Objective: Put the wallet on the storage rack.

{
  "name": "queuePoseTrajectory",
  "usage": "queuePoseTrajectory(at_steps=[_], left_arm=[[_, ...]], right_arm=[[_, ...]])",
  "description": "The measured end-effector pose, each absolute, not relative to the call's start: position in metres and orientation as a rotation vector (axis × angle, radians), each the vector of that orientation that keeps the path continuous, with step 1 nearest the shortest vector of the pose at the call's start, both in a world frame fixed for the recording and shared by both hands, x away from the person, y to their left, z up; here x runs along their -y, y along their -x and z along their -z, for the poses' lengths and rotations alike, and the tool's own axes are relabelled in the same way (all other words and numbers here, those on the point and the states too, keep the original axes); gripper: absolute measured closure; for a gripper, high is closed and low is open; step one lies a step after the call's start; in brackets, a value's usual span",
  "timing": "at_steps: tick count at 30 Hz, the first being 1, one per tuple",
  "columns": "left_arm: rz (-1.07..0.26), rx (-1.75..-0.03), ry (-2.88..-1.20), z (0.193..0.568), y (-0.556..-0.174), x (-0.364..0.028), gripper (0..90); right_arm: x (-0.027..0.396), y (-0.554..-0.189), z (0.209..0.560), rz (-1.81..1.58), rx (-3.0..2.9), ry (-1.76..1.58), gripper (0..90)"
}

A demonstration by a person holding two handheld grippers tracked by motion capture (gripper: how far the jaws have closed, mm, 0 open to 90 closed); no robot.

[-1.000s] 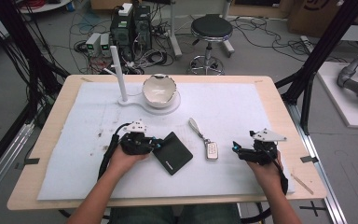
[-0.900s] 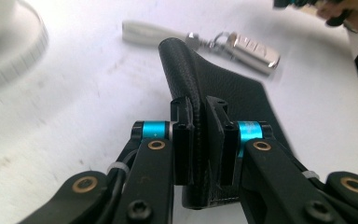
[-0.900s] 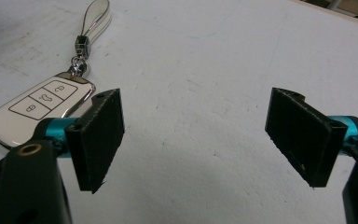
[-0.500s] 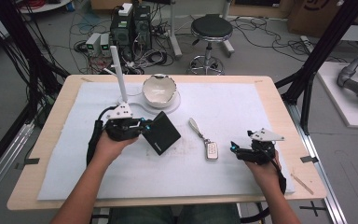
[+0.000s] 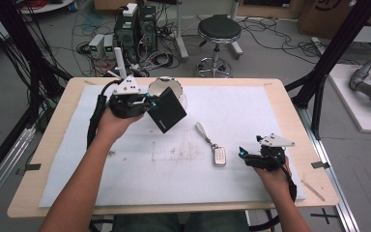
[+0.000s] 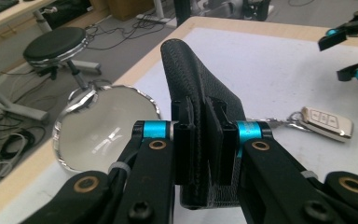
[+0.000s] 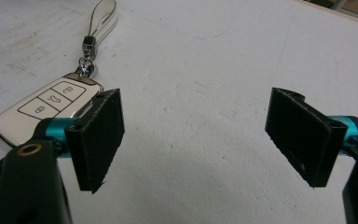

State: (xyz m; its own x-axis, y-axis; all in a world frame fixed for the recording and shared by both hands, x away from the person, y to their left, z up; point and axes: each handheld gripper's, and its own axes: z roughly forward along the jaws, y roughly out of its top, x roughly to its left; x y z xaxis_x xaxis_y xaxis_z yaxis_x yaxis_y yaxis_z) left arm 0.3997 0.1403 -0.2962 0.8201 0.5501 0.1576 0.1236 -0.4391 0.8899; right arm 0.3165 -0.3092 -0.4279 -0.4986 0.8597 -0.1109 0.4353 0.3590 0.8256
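The black wallet [image 5: 165, 110] hangs above the tabletop [image 5: 270, 86] at upper left of the high view, clenched in the left tool [image 6: 204, 135], beside a round mirror [image 6: 103, 124]. It looks mid-carry; next comes a careful placement. The right tool [image 7: 193, 135] rests released near the key fob [image 5: 218, 155]; cables litter the floor behind

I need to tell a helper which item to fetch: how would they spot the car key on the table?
On the white mat covering the wooden table, look right of centre, just left of the open right gripper. The car key lies flat there: a pale fob with three buttons on a metal ring and light strap, unlike the black wallet held aloft.
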Motion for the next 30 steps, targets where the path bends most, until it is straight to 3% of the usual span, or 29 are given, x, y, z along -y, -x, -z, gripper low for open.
queuePoseTrajectory(at_steps=[9,30], left_arm=[[-0.587,-0.513,-2.018,0.269,-0.428,-0.137,81.7],[-0.658,-0.656,-2.015,0.282,-0.485,-0.139,81.7]], right_arm=[[0.31,-0.316,0.428,-1.03,-2.083,-1.12,19.9],[0.312,-0.315,0.43,-1.023,-2.081,-1.144,19.9]])
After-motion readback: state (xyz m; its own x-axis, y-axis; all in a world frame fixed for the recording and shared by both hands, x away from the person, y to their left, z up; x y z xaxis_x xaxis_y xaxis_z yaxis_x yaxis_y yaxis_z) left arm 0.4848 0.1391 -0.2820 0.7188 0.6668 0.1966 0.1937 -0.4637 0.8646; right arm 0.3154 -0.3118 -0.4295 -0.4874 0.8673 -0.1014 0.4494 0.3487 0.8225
